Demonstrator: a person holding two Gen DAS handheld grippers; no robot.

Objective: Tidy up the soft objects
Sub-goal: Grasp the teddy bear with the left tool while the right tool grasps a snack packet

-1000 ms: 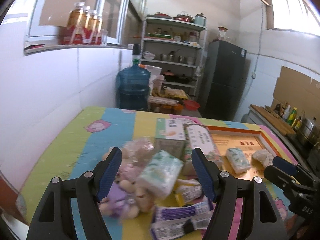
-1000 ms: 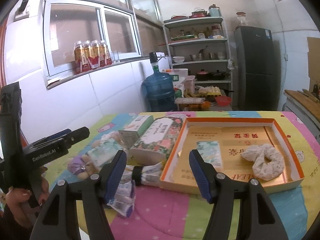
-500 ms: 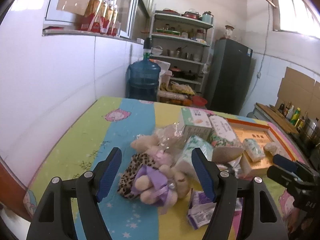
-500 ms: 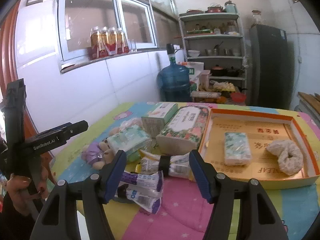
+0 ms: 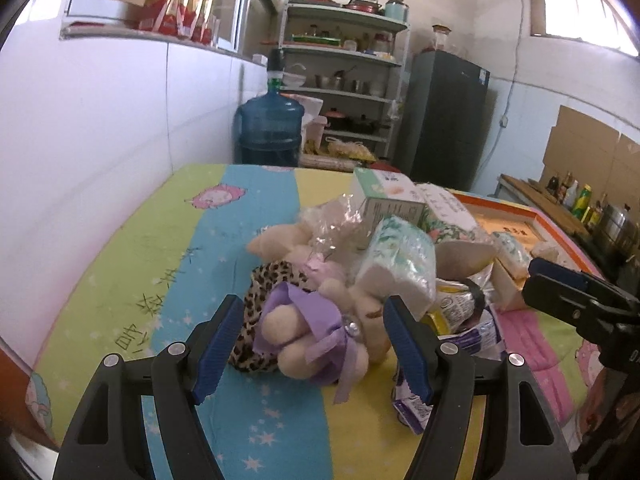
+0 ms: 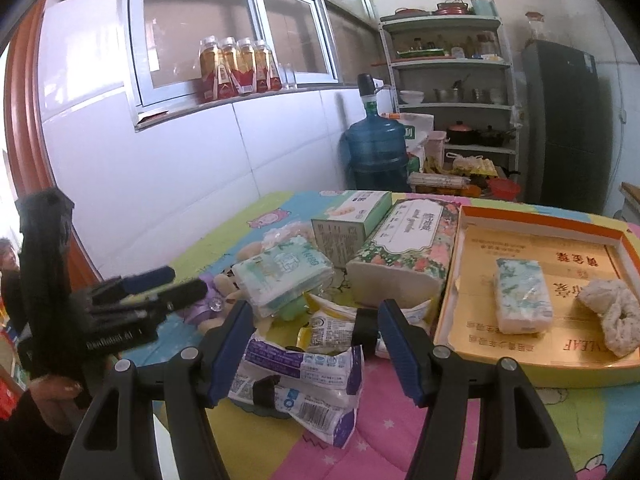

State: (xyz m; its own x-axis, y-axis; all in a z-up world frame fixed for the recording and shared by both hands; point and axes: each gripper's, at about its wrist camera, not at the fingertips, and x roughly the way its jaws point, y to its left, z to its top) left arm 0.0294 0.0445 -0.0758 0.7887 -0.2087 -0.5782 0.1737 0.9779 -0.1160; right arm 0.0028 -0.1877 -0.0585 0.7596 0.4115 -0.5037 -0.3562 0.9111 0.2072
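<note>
A plush toy in a purple dress with a leopard-print piece lies on the colourful tablecloth. My left gripper is open, its blue pads on either side of the toy, not closed on it. A green tissue pack leans just behind it. My right gripper is open and empty over purple-and-white packets. The orange tray on the right holds a tissue pack and a white scrunchie. The left gripper also shows in the right wrist view.
A green box and a floral tissue pack stand behind the pile. A white wall runs along the table's left. A blue water jug, shelves and a dark fridge are beyond the far edge.
My left gripper has swung left and come down around the plush toy, which now fills the gap between its pads. My right gripper has drawn closer over the purple-and-white packets.
</note>
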